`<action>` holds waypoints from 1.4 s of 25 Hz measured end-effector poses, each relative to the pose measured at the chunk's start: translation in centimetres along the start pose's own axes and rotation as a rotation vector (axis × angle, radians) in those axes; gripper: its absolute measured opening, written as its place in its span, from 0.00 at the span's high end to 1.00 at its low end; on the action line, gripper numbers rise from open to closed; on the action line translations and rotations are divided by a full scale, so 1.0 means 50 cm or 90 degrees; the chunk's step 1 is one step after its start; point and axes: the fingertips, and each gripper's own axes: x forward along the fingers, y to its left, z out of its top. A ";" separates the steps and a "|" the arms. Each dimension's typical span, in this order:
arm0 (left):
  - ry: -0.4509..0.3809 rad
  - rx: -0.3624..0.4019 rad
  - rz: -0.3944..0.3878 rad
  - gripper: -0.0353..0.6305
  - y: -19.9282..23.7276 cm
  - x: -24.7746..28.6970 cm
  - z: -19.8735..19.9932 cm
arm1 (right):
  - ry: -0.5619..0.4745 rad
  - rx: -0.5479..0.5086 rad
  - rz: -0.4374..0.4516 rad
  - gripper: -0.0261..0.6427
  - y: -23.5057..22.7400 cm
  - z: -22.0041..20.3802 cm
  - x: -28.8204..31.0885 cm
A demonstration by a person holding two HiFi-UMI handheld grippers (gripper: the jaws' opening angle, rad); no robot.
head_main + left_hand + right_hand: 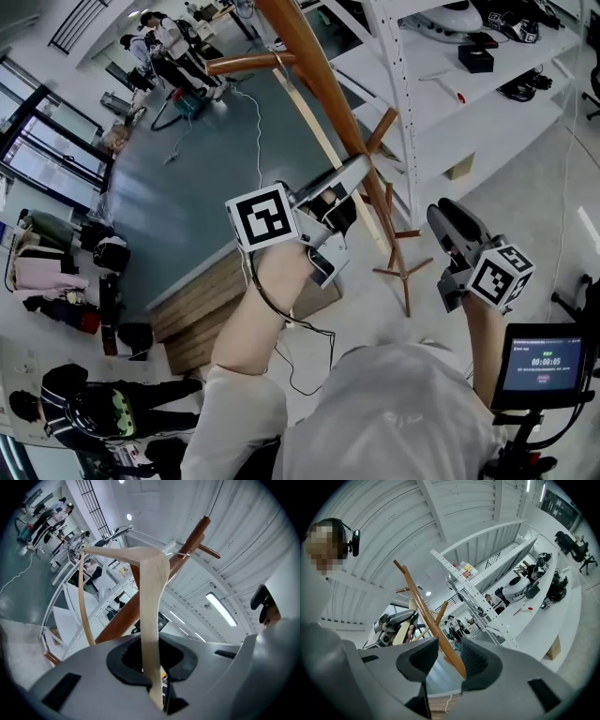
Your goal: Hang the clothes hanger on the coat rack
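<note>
A pale wooden clothes hanger (150, 597) stands between the jaws of my left gripper (152, 663), which is shut on one arm of it. Its metal hook (180, 555) lies right against the brown coat rack pole (187, 543), just below a short peg (209, 551). In the head view the left gripper (352, 173) holds the hanger (309, 117) up beside the slanting coat rack (323, 75). My right gripper (455, 225) hangs apart to the right of the rack. In its own view the right gripper (443, 660) is open and holds nothing, with the rack pole (424, 606) beyond the gap.
A white metal shelving unit (450, 94) with gear on it stands right behind the rack. A low wooden platform (216, 300) lies below the left arm. A white cable (258, 122) trails over the green floor. People (164, 42) stand far off. A small screen (544, 361) sits at the lower right.
</note>
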 end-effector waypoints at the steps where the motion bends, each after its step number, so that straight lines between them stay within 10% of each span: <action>1: 0.004 -0.005 -0.002 0.88 0.003 0.006 -0.007 | -0.001 0.001 -0.004 0.73 -0.004 -0.001 -0.005; 17: -0.101 0.068 -0.063 0.84 0.006 0.005 -0.018 | 0.025 0.025 -0.042 0.73 -0.055 -0.068 -0.033; 27: -0.207 0.020 -0.121 0.74 -0.008 -0.047 -0.016 | 0.095 0.044 0.014 0.73 -0.016 -0.152 -0.004; 35: -0.268 -0.010 -0.074 0.75 0.048 -0.163 -0.068 | 0.158 0.053 0.064 0.73 0.038 -0.247 0.030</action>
